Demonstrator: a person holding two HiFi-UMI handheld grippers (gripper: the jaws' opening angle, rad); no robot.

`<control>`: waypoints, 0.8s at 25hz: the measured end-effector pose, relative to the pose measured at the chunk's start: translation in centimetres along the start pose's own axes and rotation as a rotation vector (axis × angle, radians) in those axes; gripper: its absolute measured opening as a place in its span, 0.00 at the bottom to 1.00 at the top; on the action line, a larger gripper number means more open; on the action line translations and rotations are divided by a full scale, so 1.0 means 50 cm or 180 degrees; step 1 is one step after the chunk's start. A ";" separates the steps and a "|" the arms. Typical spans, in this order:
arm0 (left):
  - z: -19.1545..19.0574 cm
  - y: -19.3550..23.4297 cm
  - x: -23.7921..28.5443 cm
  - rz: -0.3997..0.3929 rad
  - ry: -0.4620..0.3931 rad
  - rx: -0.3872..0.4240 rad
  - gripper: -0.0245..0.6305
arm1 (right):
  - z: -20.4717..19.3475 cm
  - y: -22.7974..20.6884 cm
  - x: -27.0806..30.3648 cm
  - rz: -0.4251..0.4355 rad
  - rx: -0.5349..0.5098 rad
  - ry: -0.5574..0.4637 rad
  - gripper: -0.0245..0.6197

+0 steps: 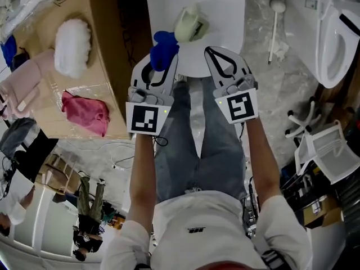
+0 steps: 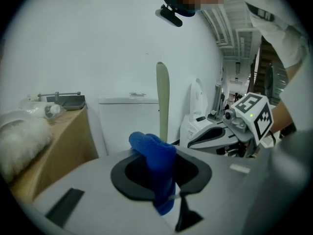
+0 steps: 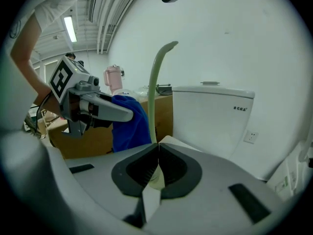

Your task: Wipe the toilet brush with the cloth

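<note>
My left gripper (image 1: 161,61) is shut on a blue cloth (image 1: 163,48), which sticks up out of its jaws as a folded wad (image 2: 155,166). My right gripper (image 1: 212,52) is shut on the pale green toilet brush (image 1: 191,24). In the right gripper view the brush's thin flat stem (image 3: 154,89) rises from the closed jaws and curves over at the top. The two grippers are side by side, with cloth and brush close together but apart. From the left gripper view the brush (image 2: 163,102) stands upright just behind the cloth, and the right gripper (image 2: 195,140) is to its right.
A white stool top (image 1: 225,4) lies under the grippers. A white toilet (image 1: 332,32) is at the right, with a white-handled brush (image 1: 274,27) on the floor beside it. At the left, a cardboard table (image 1: 84,94) carries a white fluffy pad (image 1: 72,46) and a pink cloth (image 1: 85,112).
</note>
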State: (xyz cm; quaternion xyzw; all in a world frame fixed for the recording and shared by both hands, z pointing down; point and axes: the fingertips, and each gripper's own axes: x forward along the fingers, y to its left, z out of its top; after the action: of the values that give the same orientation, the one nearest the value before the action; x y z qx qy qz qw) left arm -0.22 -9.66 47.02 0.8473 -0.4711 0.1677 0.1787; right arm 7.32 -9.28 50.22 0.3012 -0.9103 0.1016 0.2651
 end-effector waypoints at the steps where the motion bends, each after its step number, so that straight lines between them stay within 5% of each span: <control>1: -0.007 0.001 0.006 -0.0007 -0.0013 -0.0005 0.17 | -0.010 -0.003 0.009 -0.0001 -0.0043 0.0026 0.03; 12: -0.073 -0.011 0.070 -0.0187 -0.0032 0.0055 0.19 | -0.090 -0.042 0.112 0.0022 -0.0268 0.0205 0.03; 20: -0.097 -0.015 0.109 -0.0235 -0.0076 -0.0125 0.28 | -0.126 -0.056 0.153 0.0104 -0.0346 0.0244 0.03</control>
State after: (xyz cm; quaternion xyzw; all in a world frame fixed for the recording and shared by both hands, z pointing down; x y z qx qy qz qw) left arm 2.60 -11.06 53.64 0.8624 -0.4448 0.1416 0.1958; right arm 6.46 -13.12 59.76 0.2673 -0.9085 0.0678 0.3140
